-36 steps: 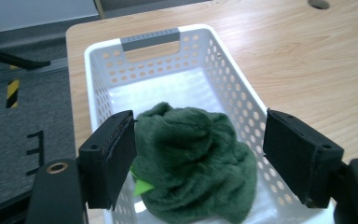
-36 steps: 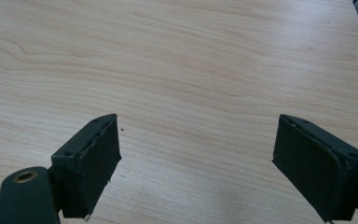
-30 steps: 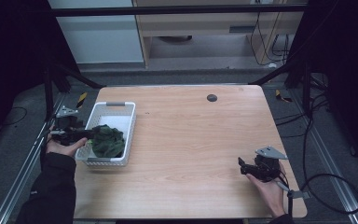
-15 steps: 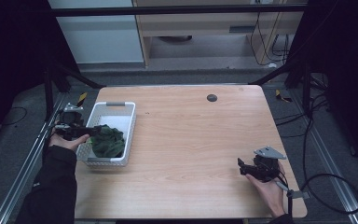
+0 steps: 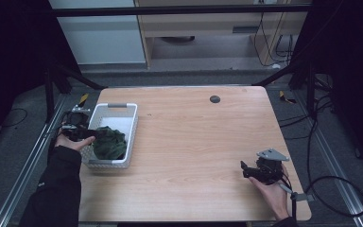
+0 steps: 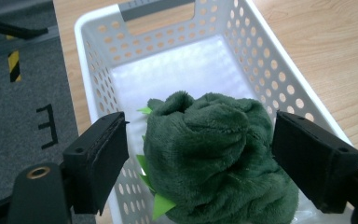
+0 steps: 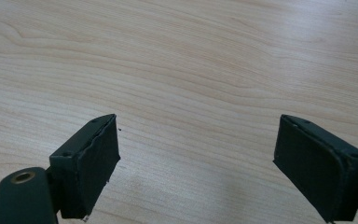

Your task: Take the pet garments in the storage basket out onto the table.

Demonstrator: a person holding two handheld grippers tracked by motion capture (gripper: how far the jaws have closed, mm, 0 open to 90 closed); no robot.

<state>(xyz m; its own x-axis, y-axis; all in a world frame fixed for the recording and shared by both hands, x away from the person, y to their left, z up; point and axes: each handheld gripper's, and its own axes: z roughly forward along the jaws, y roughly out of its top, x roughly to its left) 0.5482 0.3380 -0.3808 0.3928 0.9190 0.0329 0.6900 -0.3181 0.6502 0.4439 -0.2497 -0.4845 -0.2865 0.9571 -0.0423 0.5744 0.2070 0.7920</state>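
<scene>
Left gripper fingers spread around green plush in basket, right gripper fingers spread, low over table

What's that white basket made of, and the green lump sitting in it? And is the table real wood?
White basket: looks like moulded plastic, smooth and slightly glossy, with rows of punched holes.
Green lump: soft plush fabric, going by its fuzzy nap and folds; brighter green felt-like points poke out.
Table: pale wood grain, matte; solid wood or laminate, I can't tell.
</scene>
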